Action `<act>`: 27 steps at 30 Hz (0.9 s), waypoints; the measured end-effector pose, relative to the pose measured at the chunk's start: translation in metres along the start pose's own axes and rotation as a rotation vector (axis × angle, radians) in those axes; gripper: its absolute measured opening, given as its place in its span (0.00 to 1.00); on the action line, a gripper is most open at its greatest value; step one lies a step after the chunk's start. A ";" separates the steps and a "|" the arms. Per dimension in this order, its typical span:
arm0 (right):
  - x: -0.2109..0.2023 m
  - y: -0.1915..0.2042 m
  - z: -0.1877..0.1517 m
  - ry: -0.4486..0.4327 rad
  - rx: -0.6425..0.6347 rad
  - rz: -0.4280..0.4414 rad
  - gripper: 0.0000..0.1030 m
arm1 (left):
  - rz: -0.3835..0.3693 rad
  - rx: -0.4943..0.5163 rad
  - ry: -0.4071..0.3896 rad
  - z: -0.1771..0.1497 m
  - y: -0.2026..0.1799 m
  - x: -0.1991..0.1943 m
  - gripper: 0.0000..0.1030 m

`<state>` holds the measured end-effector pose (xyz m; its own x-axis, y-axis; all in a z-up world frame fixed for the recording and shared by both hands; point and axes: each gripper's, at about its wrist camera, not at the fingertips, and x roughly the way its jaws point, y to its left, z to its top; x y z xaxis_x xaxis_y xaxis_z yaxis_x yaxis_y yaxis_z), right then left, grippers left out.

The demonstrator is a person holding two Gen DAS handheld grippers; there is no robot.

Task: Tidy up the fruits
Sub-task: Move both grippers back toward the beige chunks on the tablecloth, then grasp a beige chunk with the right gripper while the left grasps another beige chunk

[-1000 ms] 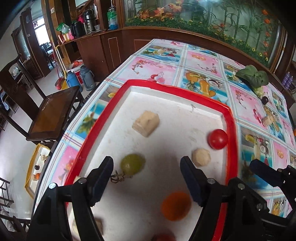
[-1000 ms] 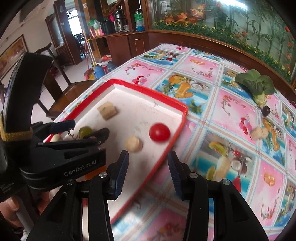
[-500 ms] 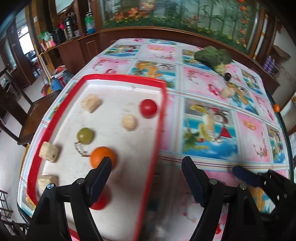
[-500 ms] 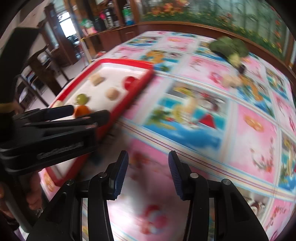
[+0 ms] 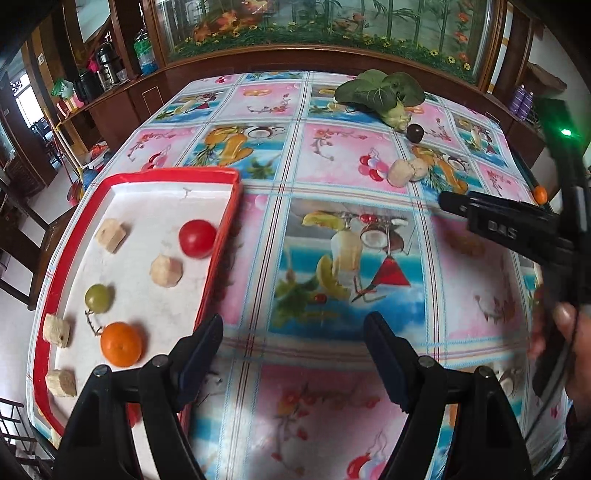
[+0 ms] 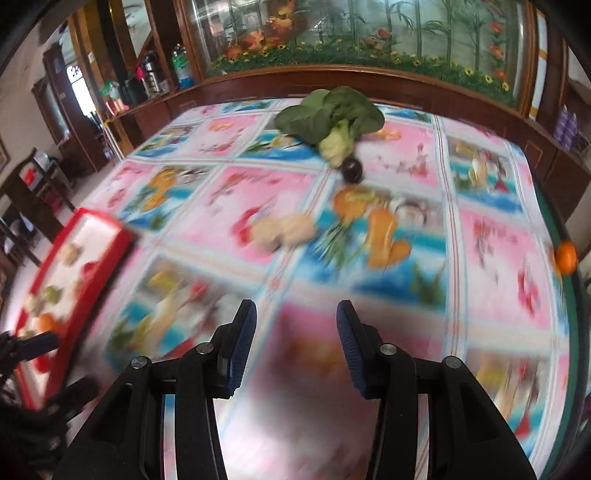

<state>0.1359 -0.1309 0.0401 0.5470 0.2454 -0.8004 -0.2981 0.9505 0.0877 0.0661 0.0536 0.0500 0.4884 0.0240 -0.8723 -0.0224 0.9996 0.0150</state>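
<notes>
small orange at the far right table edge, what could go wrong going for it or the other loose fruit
The small orange sits right at the table edge; a nudge from the right tongs could roll it off. The dark round fruit touches the leafy greens, so a grab may snag leaves. Both tongs, including the left tongs, are open and empty.

This is a home dining room. The tabletop wears a bright fruit-print oilcloth, a long planted aquarium in dark wood cabinetry runs behind it, and a side counter carries thermos flasks and a water bottle. A dark wooden chair stands on the pale tiled floor beside it.
</notes>
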 end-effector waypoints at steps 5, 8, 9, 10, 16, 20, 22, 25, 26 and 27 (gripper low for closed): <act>0.036 -0.009 0.022 0.009 -0.055 0.018 0.43 | 0.000 0.001 0.008 0.014 -0.008 0.009 0.78; 0.049 -0.007 0.032 0.008 -0.098 0.049 0.43 | 0.010 0.012 0.015 0.022 -0.013 0.018 0.78; 0.052 -0.006 0.034 0.005 -0.108 0.054 0.43 | 0.014 0.016 0.016 0.024 -0.014 0.020 0.78; 0.055 -0.005 0.037 0.002 -0.119 0.062 0.43 | 0.019 0.019 0.018 0.028 -0.016 0.023 0.78; 0.057 -0.010 0.039 -0.001 -0.152 0.062 0.26 | 0.011 0.015 0.006 0.060 -0.031 0.045 0.78; 0.044 -0.024 0.029 -0.011 -0.118 0.075 0.26 | -0.034 0.005 -0.027 0.088 -0.051 0.059 0.78; 0.033 -0.033 0.021 -0.020 -0.103 0.085 0.26 | -0.047 0.003 -0.036 0.101 -0.063 0.068 0.78; 0.019 -0.043 0.009 -0.028 -0.096 0.094 0.26 | -0.062 -0.001 -0.030 0.118 -0.080 0.081 0.78; 0.016 -0.045 0.006 -0.027 -0.095 0.094 0.26 | -0.067 -0.001 -0.029 0.122 -0.084 0.085 0.78; 0.014 -0.047 0.003 -0.025 -0.092 0.096 0.26 | -0.065 0.001 -0.030 0.125 -0.089 0.088 0.74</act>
<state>0.1596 -0.1719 0.0267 0.5315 0.3402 -0.7757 -0.4201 0.9011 0.1073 0.2199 -0.0313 0.0325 0.5145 -0.0408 -0.8565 0.0113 0.9991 -0.0408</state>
